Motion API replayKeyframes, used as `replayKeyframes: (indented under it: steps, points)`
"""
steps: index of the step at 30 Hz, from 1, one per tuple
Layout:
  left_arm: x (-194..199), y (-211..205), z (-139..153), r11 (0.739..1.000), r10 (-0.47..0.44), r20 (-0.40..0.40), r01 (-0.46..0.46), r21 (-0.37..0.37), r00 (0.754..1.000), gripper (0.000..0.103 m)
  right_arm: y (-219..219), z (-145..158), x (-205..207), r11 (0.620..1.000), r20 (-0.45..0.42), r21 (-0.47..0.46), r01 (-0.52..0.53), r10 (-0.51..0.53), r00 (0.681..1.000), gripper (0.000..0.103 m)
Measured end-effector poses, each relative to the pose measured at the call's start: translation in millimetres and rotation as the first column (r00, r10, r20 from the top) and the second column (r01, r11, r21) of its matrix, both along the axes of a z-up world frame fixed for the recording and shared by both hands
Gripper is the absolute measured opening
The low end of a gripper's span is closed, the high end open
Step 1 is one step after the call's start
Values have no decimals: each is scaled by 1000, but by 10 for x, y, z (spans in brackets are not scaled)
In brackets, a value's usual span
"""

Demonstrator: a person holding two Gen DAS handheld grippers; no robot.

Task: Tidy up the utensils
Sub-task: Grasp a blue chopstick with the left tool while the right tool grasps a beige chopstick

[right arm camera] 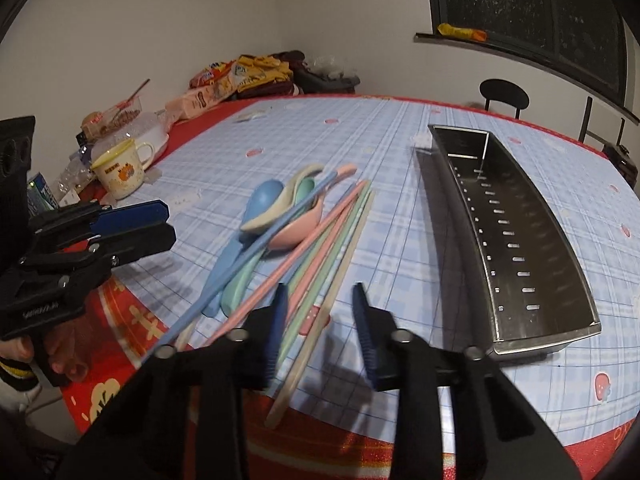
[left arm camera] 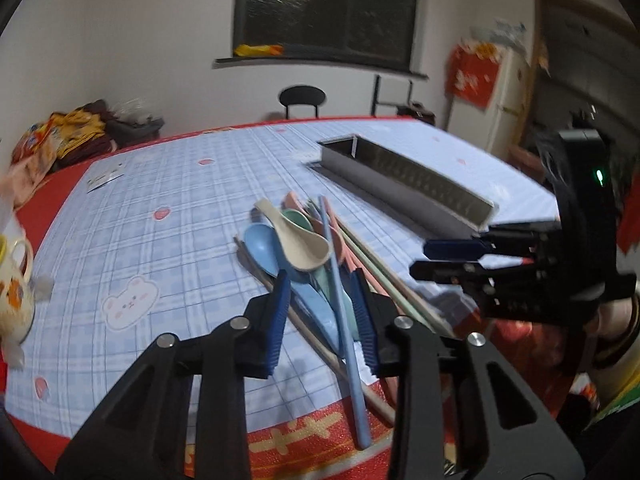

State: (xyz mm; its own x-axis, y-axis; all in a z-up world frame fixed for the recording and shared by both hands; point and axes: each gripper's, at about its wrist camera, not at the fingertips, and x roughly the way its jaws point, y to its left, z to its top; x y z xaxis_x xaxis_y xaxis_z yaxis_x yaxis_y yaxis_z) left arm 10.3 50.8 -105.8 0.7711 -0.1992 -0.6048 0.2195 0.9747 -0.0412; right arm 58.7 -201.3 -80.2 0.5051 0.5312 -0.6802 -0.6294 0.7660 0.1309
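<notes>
Left wrist view: the left claw (left arm camera: 324,312) stands narrow over the heaped spoons (left arm camera: 296,244) and chopsticks (left arm camera: 372,272), a blue chopstick (left arm camera: 340,292) between its pads, grip unclear. Beyond lies the steel utensil tray (right arm camera: 520,240) on the tabletop (right arm camera: 400,152). Right claw (right arm camera: 320,320), also narrow, straddles chopstick ends. A mug (right arm camera: 120,168) and snack bags (right arm camera: 240,76) crowd the far edge.
</notes>
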Motion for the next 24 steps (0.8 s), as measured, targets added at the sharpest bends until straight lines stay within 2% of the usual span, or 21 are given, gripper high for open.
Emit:
replayKeyframes:
  steps: [2,5,11,13,18,20,24]
  points:
    - [18,-49,-50,999,-25,-16,26,23,1000,29,32,-32,14,999,5,-32,15,-15,1000,18]
    - [41,-93,-110,998,-38,-17,38,46,999,29,93,-72,37,997,13,-78,26,-25,1000,17]
    - [90,-36,-174,999,-49,-31,50,10,998,29,199,-172,125,992,-45,-129,-12,7,999,17]
    - [114,-34,-205,998,-58,-52,59,4,997,29,224,-205,142,990,-65,-139,-24,15,998,17]
    - [142,-116,-273,996,-76,-91,79,33,993,29,270,-214,132,986,-49,-166,-17,9,999,16]
    - [156,-141,-293,995,-79,-104,84,44,991,29,263,-214,138,986,-49,-165,-8,0,999,13]
    - [175,-167,-322,994,-87,-123,93,50,989,22,200,-212,176,990,-68,-138,8,-18,998,10]
